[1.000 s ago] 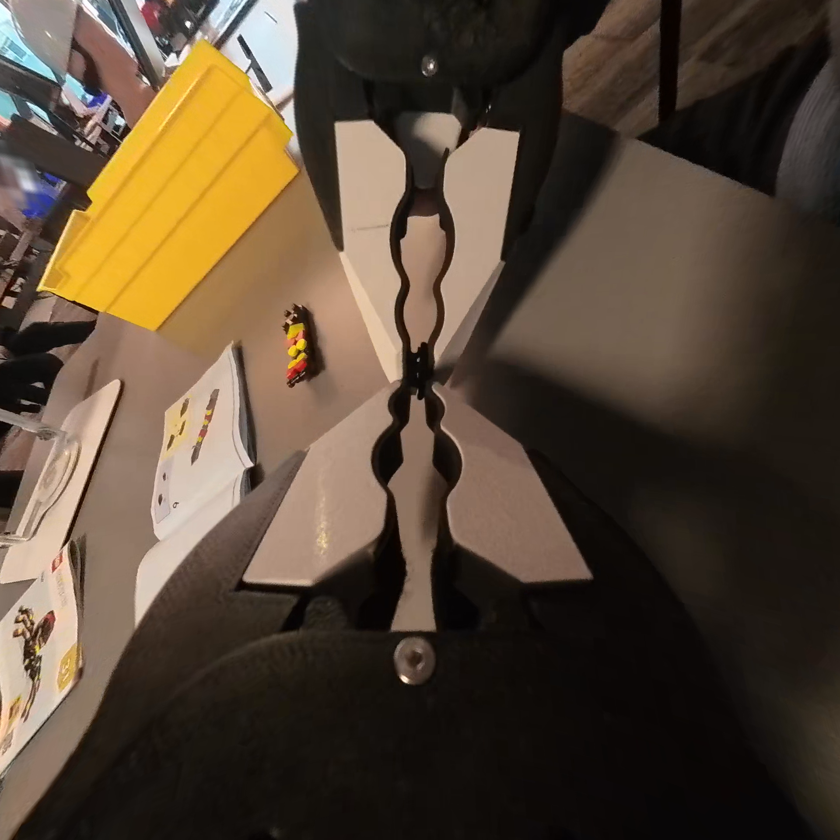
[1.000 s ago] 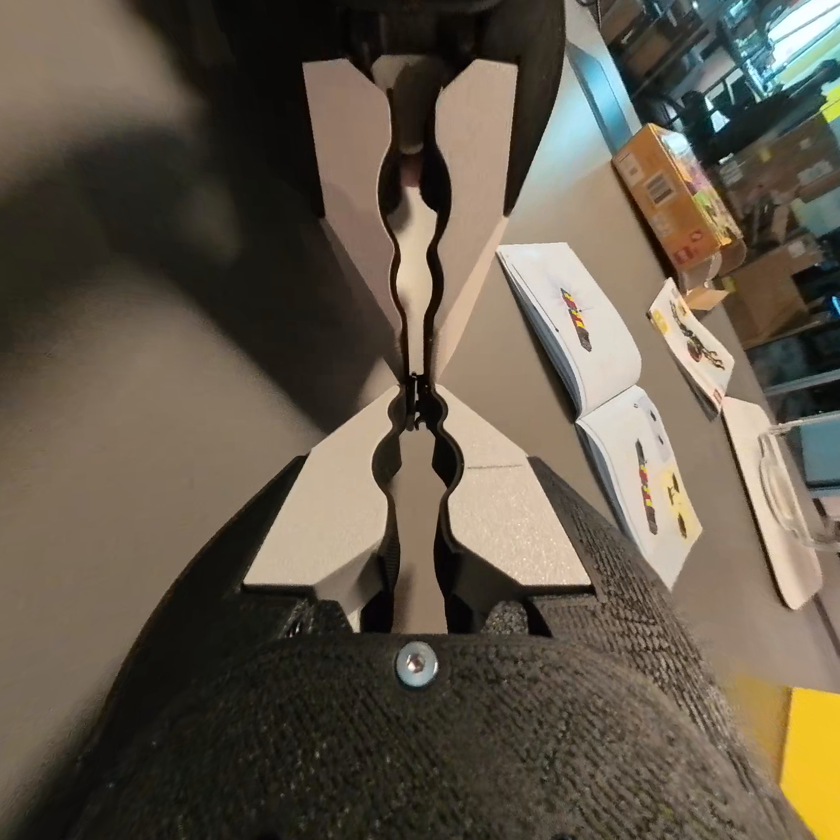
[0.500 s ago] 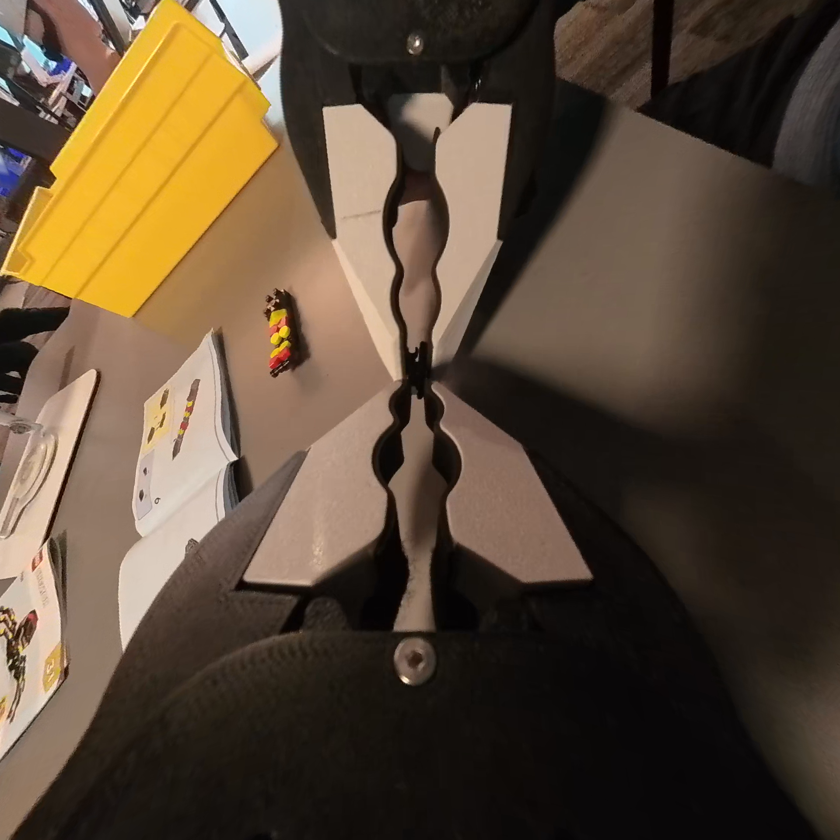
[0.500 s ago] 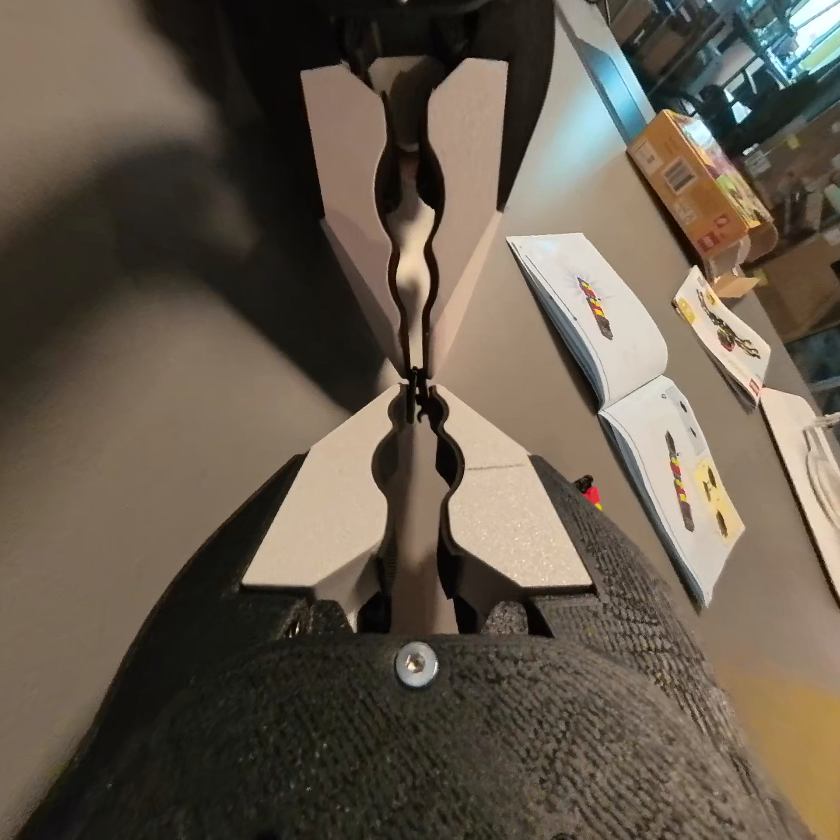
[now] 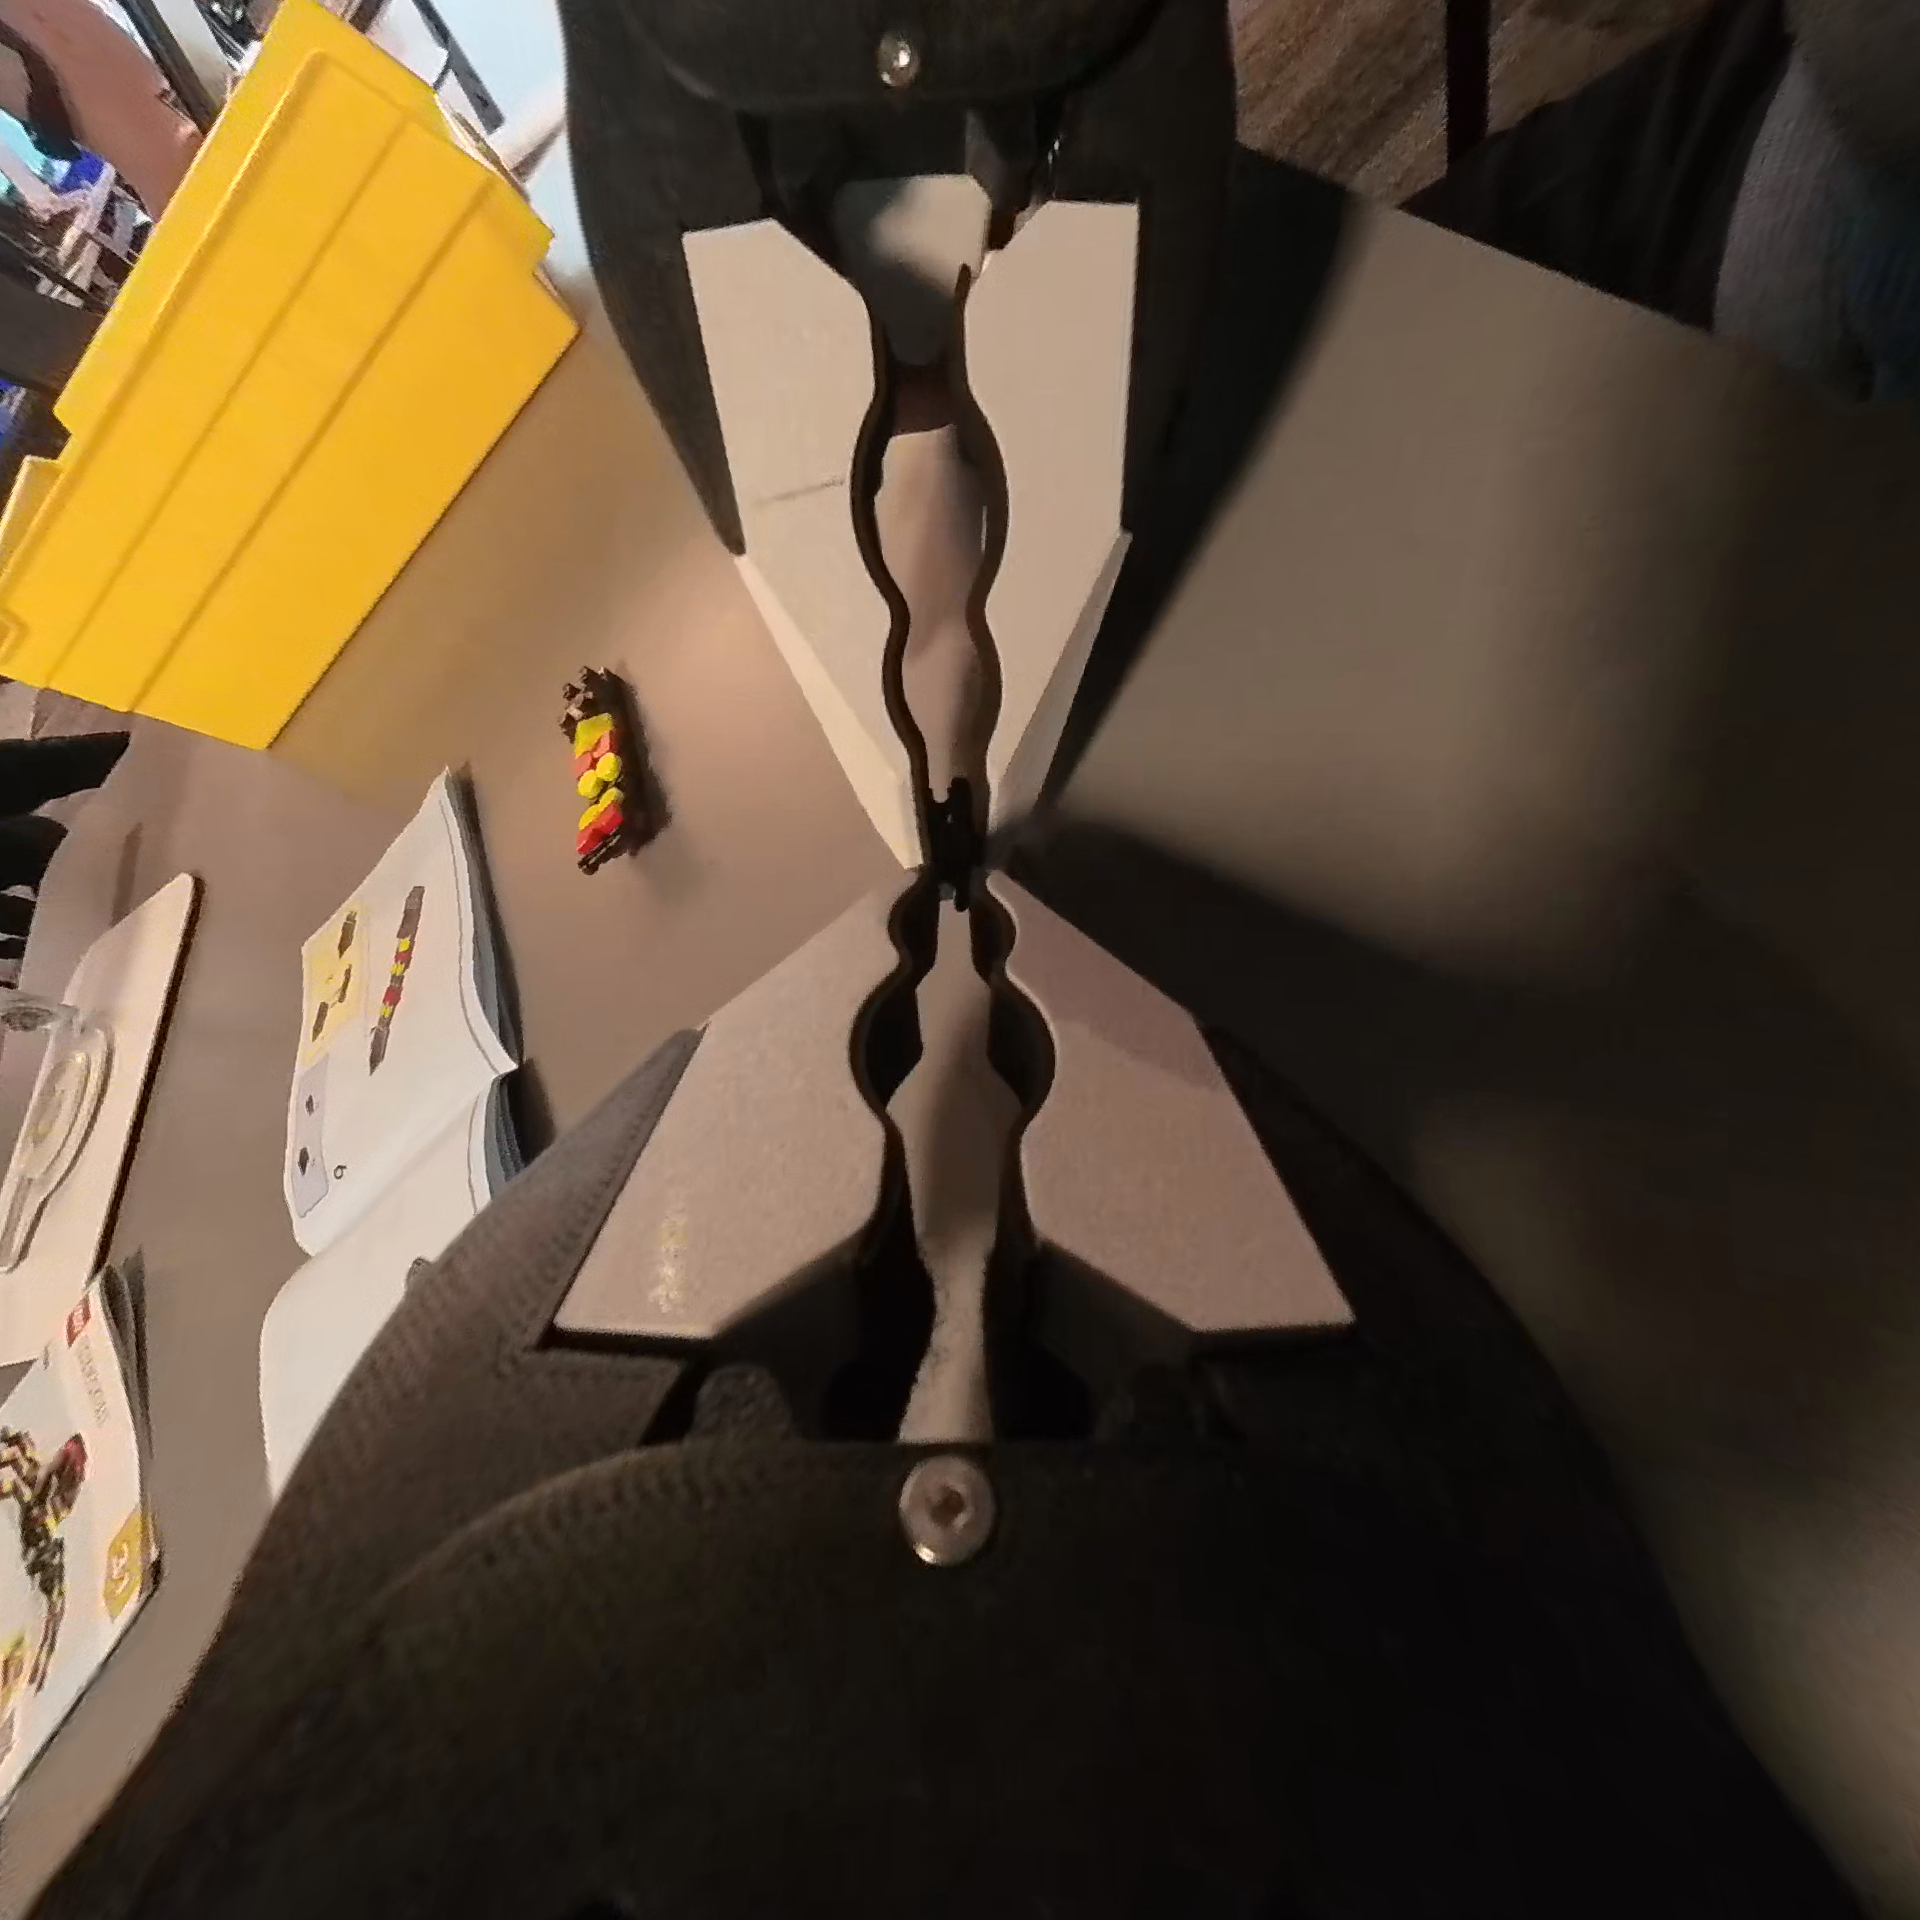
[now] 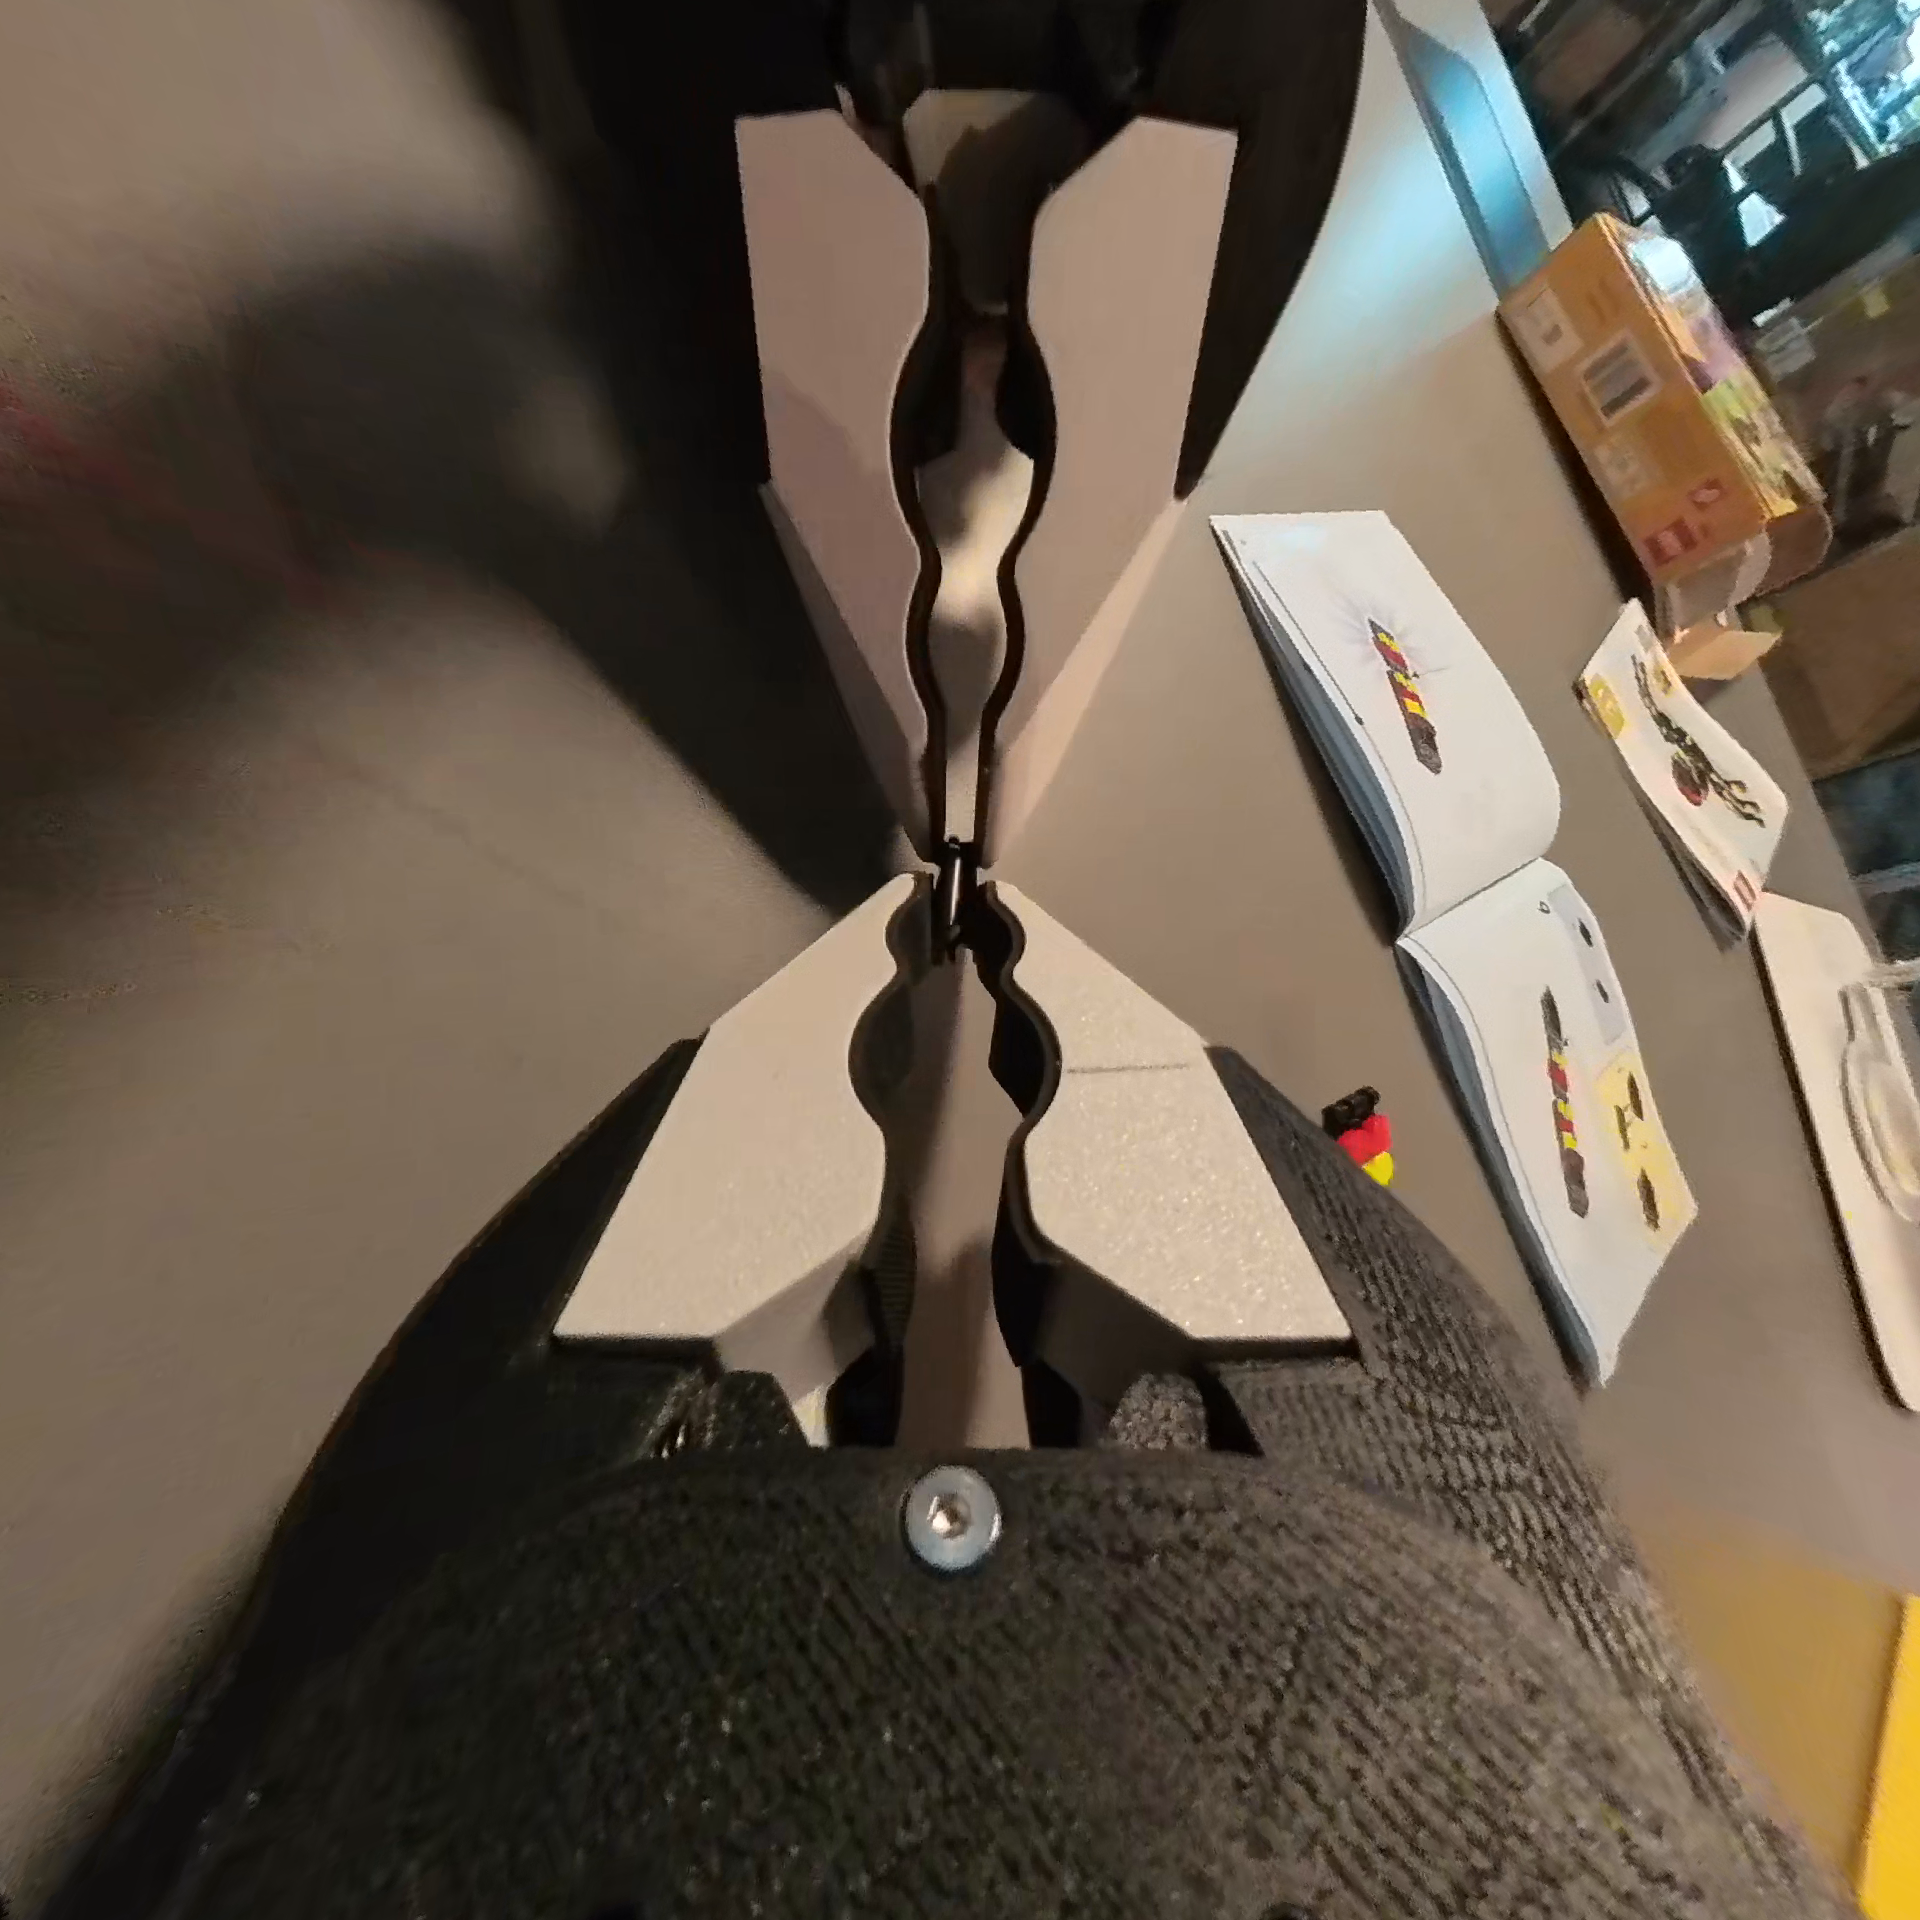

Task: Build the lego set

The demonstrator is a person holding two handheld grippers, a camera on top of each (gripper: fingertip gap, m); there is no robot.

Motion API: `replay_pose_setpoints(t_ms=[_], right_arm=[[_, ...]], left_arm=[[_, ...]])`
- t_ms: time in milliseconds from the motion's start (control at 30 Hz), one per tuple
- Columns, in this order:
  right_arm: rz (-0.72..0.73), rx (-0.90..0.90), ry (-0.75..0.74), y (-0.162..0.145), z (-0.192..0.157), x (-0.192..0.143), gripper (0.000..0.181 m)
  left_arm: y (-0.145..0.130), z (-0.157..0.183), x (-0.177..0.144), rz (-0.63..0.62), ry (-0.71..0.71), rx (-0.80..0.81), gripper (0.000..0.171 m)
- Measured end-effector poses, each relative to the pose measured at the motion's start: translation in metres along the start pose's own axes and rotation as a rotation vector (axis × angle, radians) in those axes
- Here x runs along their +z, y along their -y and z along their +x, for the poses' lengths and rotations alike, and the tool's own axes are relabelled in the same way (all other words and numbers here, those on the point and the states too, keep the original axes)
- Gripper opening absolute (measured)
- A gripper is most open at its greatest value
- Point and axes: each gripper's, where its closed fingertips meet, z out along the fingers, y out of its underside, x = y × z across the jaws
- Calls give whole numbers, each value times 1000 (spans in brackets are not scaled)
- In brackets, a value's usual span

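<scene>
My left gripper (image 5: 951, 902) and right gripper (image 5: 954, 805) meet tip to tip above the grey table (image 5: 1455, 644). Both are shut, and a small black lego piece (image 5: 954, 836) is pinched where the tips meet; which jaws grip it is hard to tell. In the right wrist view the same black piece (image 6: 951, 896) sits between my right gripper (image 6: 951, 920) and the left gripper (image 6: 951, 831). A small brown, yellow and red lego assembly (image 5: 601, 774) lies on the table to the left; it also shows in the right wrist view (image 6: 1363, 1132), partly hidden behind my gripper's body.
An open instruction booklet (image 5: 400, 1039) (image 6: 1455, 790) lies beside the assembly. Yellow bins (image 5: 281, 457) stand at the far left. A second booklet (image 6: 1683, 758), a cardboard box (image 6: 1652, 405) and a white coaster (image 6: 1829, 1143) under a glass (image 6: 1886, 1101) sit further along the table. The tips of both grippers are at nearly the same place.
Both grippers stay shut and tip to tip. The pair has shifted slightly over the table, so the lego assembly now peeks out in the right wrist view.
</scene>
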Motion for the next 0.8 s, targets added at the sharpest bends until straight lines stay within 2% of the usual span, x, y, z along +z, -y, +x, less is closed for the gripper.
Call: replay_pose_setpoints(t_ms=[367,500,633,800], right_arm=[[-4,-13,-16,0,0,0,5],[-8,-3,-12,0,-1,0,4],[6,54,6,1,3,0,6],[-8,35,-25,0,4,0,9]], left_arm=[[2,1,2,-10,2,-32,6],[1,1,2,-20,-37,-111,5],[-1,-1,2,-25,-23,-101,5],[0,-2,2,-19,-8,-81,5]])
